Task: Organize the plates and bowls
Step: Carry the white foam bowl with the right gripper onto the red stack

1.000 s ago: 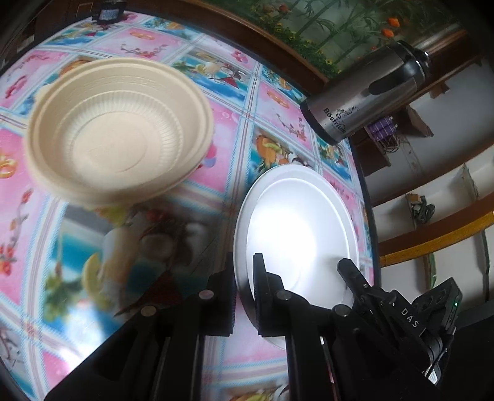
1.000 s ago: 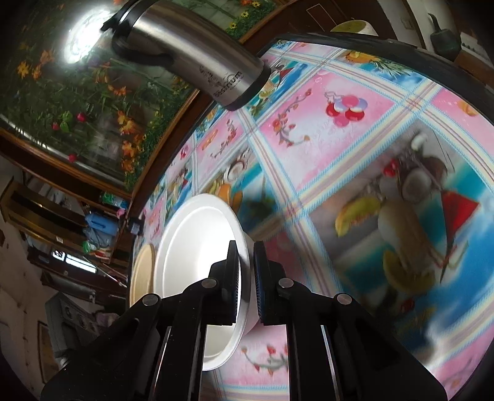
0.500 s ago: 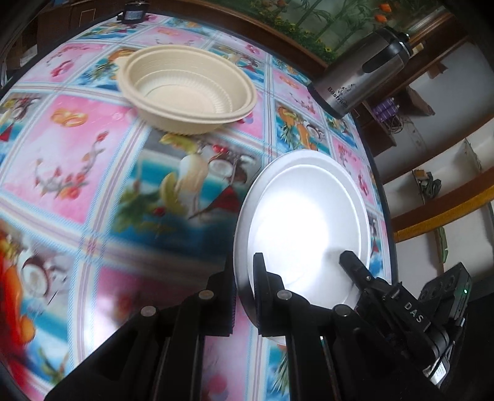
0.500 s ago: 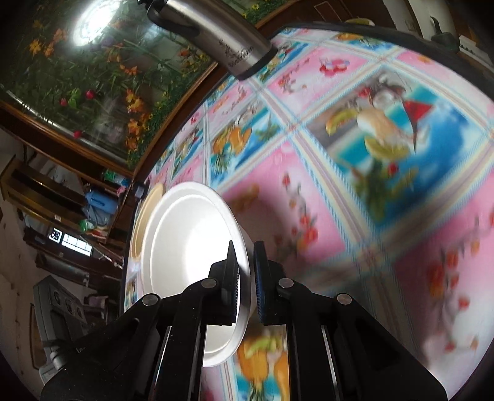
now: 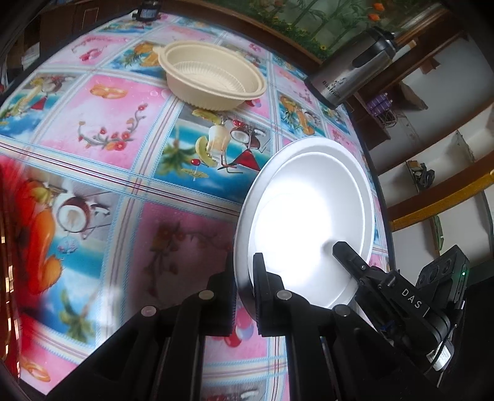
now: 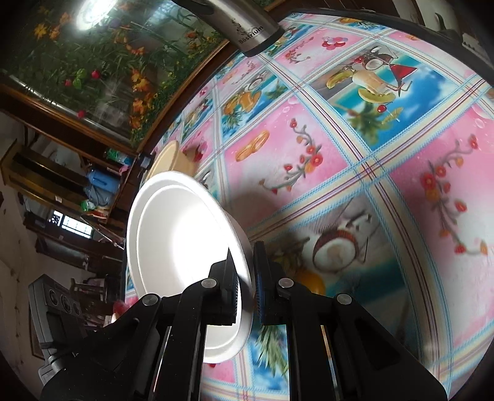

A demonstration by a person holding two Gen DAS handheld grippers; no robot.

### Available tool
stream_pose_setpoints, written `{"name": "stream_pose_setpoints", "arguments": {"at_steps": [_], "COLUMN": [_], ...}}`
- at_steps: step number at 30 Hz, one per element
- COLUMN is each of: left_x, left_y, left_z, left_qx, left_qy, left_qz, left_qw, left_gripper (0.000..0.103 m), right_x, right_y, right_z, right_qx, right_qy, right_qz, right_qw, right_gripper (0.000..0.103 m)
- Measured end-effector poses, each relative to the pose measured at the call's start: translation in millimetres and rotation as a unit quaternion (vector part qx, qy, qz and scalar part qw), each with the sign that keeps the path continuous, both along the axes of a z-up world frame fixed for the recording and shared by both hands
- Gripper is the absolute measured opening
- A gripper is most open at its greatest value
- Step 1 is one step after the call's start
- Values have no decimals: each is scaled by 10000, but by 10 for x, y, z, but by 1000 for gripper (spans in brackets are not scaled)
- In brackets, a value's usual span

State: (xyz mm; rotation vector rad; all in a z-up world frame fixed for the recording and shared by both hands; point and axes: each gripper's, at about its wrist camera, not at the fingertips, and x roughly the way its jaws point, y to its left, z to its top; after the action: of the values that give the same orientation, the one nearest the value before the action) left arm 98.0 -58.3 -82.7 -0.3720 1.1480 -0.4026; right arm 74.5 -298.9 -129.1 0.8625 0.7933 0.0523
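Observation:
A white foam plate (image 5: 308, 216) hangs above the table, held at opposite edges by both grippers. My left gripper (image 5: 244, 277) is shut on its near rim. My right gripper (image 6: 245, 277) is shut on the other rim of the plate (image 6: 176, 240); it also shows in the left wrist view (image 5: 349, 256) at the plate's right edge. A stack of beige ribbed bowls (image 5: 213, 74) sits upright on the table at the far side, apart from the plate. In the right wrist view only the bowls' rim (image 6: 166, 157) shows behind the plate.
A steel thermos jug (image 5: 349, 74) stands near the table's far right edge; it also shows in the right wrist view (image 6: 234, 21). The round table carries a pink and blue fruit-print cloth (image 5: 117, 160). A red blurred object (image 5: 12, 234) lies at the left edge.
Both grippers have drawn back from the beige bowls with the plate still held. The bowls now sit farther off at the far side of the table.

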Motion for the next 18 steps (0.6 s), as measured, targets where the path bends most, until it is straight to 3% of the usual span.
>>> {"name": "stream_pose_setpoints", "arguments": {"at_steps": [7, 18], "left_x": [-154, -314], "left_y": [126, 487], "left_z": [151, 260], "left_qx": [181, 292], "left_qy": [-415, -708], "left_qz": [108, 364], "left_qw": [9989, 9964], "left_gripper": [8, 8], "right_x": [-109, -115], "right_y": [170, 532], "right_z": [140, 244], "right_qx": [-43, -59], "right_qy": [-165, -244], "right_qz": [149, 443], "right_qw": [9997, 9987], "right_gripper": [8, 8]}}
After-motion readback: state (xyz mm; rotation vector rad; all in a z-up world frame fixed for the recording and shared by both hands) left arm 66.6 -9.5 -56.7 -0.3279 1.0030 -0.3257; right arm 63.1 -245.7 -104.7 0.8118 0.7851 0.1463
